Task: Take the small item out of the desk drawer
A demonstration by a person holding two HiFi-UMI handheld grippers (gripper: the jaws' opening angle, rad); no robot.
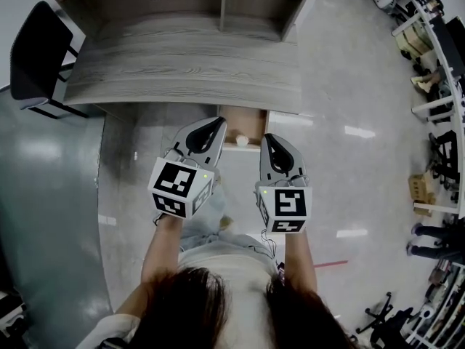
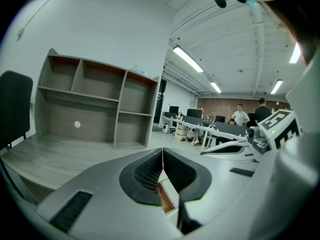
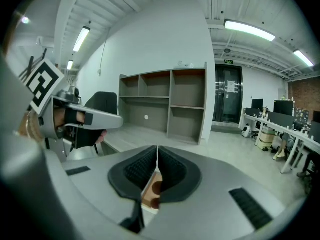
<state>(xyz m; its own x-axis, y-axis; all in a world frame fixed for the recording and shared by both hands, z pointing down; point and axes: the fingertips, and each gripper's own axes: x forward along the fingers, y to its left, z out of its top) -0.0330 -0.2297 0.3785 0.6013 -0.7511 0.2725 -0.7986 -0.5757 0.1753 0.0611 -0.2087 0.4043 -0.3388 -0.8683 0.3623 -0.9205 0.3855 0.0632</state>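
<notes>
Small pale roundish item lies at the front of the open brown-lined desk drawer, just behind its light front panel. The drawer is already pulled out, so the item is exposed from above and nothing covers it. Your left gripper hangs just left of the item over the drawer's left edge. Its jaws are pressed tip to tip and hold nothing (its own view shows only a sliver of brown wood behind the pads). Your right gripper flanks the item on the other side, near the drawer's right edge, with its jaws likewise together and empty. Both grippers tilt slightly down toward the drawer with the item between them, which reads as staging for the pick. Neither touches the item. Whichever gripper you use, its jaws must part before going down, and the item looks small enough to skid against the front panel. The drawer sticks out from under the front edge of the grey wood-grain desk. An empty open-shelved hutch stands at the back of the desk. A black chair sits well off to the left, out of your way.
</notes>
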